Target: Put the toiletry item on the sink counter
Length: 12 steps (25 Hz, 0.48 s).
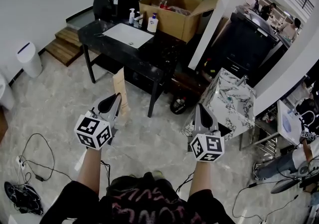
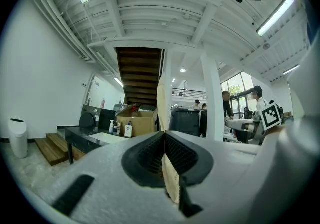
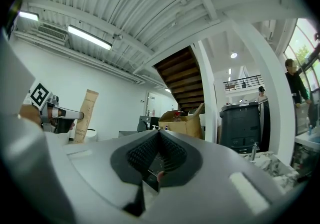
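Kraft-brown paper, flat and oblong: a packet (image 1: 119,88) of it is clamped upright between the closed jaws of the left claw (image 1: 115,99), most of its length rising past the tips. The right claw (image 1: 199,107) is pressed shut with nothing in it. Well ahead of both claws a black worktop (image 1: 94,36) is seen with a white rectangular basin (image 1: 127,35) set in it. Two white pump bottles (image 1: 152,22) stand behind the basin. Beyond them an open cardboard box (image 1: 172,21) holds reddish items, too small to be told

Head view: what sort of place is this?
Probably a mock bathroom set in an open workshop: a black sink counter with pump bottles, a loose marble sink unit on the floor, trailing cables.
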Motion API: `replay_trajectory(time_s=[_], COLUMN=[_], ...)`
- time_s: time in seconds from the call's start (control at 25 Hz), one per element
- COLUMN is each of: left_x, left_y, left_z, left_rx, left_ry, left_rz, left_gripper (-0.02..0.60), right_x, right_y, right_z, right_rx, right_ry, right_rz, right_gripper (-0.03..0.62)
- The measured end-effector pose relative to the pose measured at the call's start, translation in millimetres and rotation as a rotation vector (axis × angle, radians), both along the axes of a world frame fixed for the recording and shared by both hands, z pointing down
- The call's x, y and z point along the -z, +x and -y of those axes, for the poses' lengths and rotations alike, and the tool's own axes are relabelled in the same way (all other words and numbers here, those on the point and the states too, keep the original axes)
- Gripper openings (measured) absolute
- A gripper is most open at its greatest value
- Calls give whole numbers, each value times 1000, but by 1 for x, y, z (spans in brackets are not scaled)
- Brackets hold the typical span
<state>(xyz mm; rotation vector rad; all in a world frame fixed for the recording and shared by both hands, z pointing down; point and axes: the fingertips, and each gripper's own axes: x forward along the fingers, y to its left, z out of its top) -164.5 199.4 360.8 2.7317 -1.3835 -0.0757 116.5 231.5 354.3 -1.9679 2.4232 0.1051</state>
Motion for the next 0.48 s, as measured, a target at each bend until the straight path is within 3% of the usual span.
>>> replay_trajectory(time_s=[0.48], left_x=[-8], left_y=[1], left_z=[17], left_rx=[-13], left_ry=[-8], left_rz=[15], left_gripper=[5], right_x=[-9], right_y=[-4], right_z=[16], right_rx=[21], right_ry=[-20], right_rz=[54], right_gripper=[14])
